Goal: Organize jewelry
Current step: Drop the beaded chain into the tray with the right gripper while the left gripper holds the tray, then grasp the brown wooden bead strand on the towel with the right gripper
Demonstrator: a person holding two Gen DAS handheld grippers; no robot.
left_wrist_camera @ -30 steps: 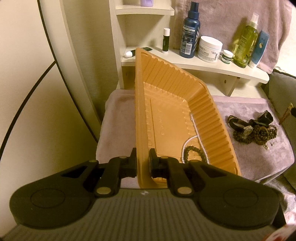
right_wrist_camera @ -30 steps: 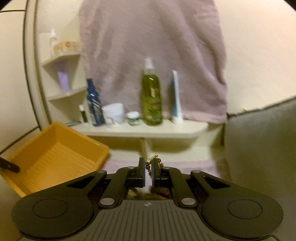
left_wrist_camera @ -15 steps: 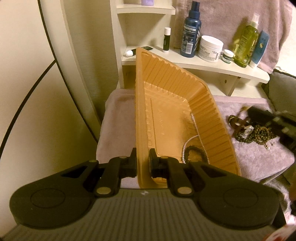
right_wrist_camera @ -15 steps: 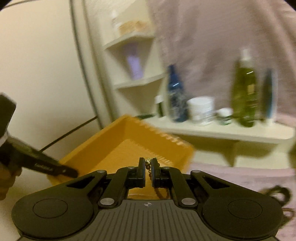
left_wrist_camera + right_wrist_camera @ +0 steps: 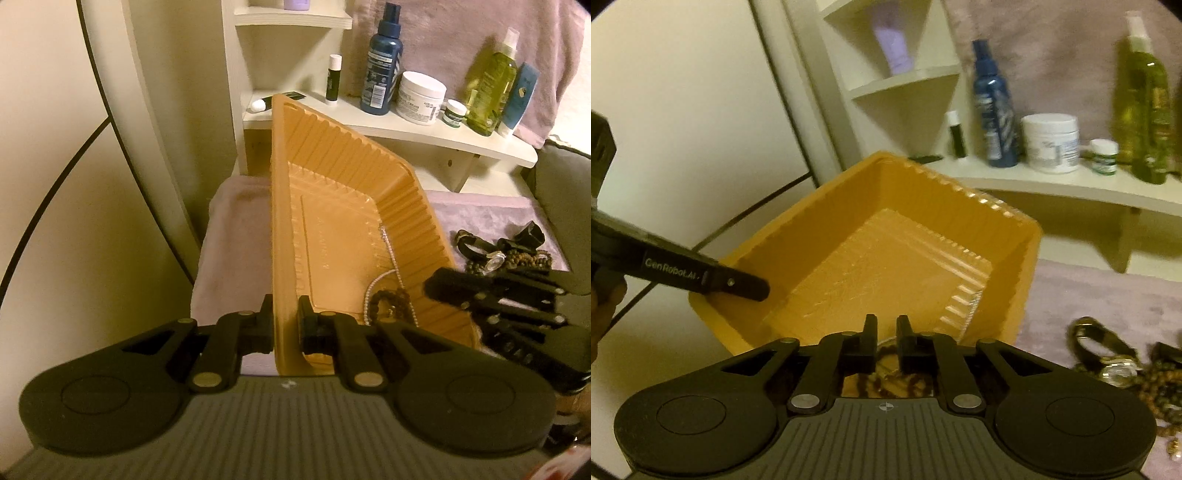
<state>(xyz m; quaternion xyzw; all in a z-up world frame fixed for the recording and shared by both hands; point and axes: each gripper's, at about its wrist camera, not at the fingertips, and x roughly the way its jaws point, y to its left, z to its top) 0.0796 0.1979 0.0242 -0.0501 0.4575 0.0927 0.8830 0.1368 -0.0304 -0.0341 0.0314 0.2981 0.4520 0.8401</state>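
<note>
Jewelry (image 5: 506, 258) lies heaped on the lilac cloth (image 5: 232, 236), just beside the orange tray (image 5: 343, 192); beads and a pale chain (image 5: 391, 266) already sit in the tray's low corner. My left gripper (image 5: 286, 321) pinches the thin, bendy tray rim. My right gripper (image 5: 886, 338), jaws slightly apart, hovers over it. These strands look light, limp, slippery; I judge that gripping a bunched section is best.

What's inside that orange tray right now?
In the orange tray, a silver bead chain and a dark beaded bracelet lie against its low side. The right gripper covers that corner in its own view, so anything just dropped there cannot be seen.
</note>
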